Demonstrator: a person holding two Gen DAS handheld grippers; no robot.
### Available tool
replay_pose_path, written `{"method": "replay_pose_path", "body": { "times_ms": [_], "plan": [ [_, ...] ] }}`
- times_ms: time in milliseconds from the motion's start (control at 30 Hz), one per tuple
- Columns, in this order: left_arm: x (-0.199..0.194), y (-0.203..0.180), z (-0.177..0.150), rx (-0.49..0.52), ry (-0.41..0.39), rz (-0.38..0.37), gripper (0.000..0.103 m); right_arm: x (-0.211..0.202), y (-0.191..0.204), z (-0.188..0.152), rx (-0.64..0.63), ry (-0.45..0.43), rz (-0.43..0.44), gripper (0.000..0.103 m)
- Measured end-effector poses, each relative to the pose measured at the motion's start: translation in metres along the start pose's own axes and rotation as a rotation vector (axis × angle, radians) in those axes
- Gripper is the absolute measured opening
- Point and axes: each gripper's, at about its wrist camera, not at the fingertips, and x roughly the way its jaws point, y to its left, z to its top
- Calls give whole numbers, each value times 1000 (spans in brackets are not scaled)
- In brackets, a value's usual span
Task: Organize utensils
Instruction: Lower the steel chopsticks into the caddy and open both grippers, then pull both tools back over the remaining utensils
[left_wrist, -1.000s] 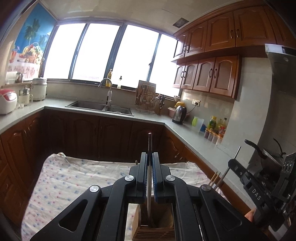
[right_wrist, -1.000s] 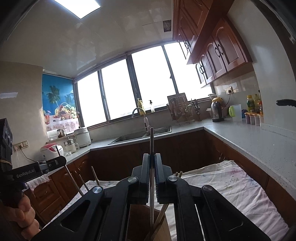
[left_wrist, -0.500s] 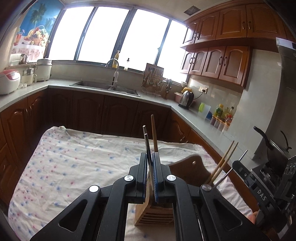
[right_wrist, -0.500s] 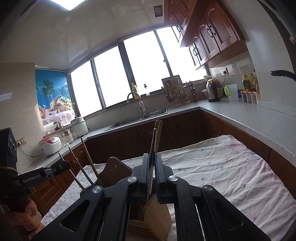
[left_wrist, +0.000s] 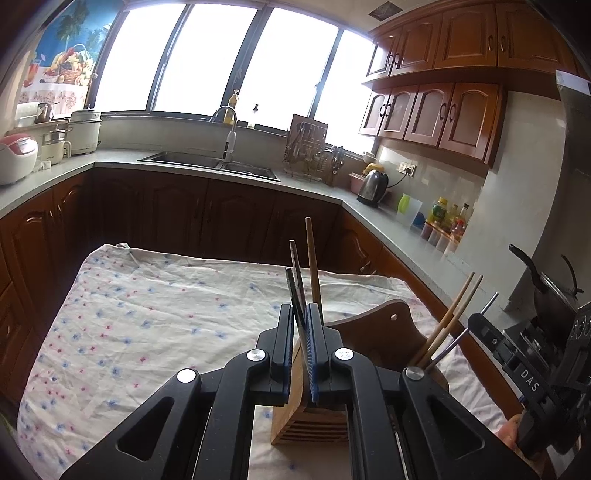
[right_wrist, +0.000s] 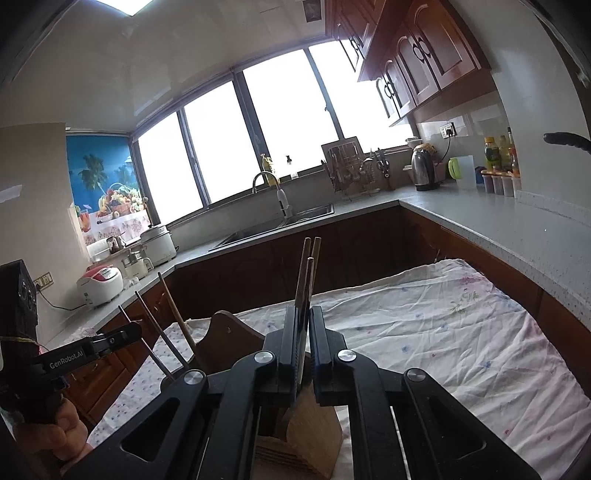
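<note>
The left gripper (left_wrist: 300, 332) has its jaws nearly together, pinched on a thin dark metal chopstick (left_wrist: 295, 295) that rises between them and leans slightly left; a second metal stick and a wooden chopstick (left_wrist: 312, 266) stand just beyond the jaws, seemingly loose in the bamboo holder (left_wrist: 314, 417) directly below. Held upright over the box, the stick is probably being fed or released into a slot, since a vertical hold lets it drop in cleanly. To the right of these jaws a darker wooden holder (left_wrist: 373, 328) shows, with more chopsticks (left_wrist: 448, 317) fanning out beside it and the other tool's arm reaching in.

The right gripper (right_wrist: 303, 328) likewise has jaws closed to a narrow gap on a dark utensil (right_wrist: 302, 295), with wooden sticks (right_wrist: 312, 258) rising beyond; the bamboo holder (right_wrist: 314, 435) sits below the jaws on the floral cloth (right_wrist: 443, 332).

The left view shows the holder's slatted front and the right-hand bundle; the right view instead shows three sticks (right_wrist: 162, 332) left of its jaws, the left tool's arm, and the hand (right_wrist: 59, 435) that grips it.
</note>
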Motion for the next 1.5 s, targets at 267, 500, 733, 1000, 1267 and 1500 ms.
{"method": "replay_pose_path", "body": {
  "times_ms": [267, 500, 733, 1000, 1267, 1500],
  "plan": [
    [-17, 11, 1, -51, -5, 26, 55, -19, -15, 4, 63, -15, 8, 57],
    [-53, 8, -13, -45, -11, 63, 86, -48, -19, 1, 91, -10, 32, 87],
    [-96, 8, -35, -58, 19, 86, 92, -79, -13, -14, 94, 44, 45, 91],
    [-149, 6, -54, -89, 56, 109, 93, -119, -7, -39, 95, 107, 50, 91],
    [-196, 7, -83, -125, 100, 110, 93, -156, -4, -67, 88, 149, 40, 91],
    [-219, -3, -110, -138, 146, 88, 93, -172, -5, -90, 93, 190, 25, 91]
  ]
}}
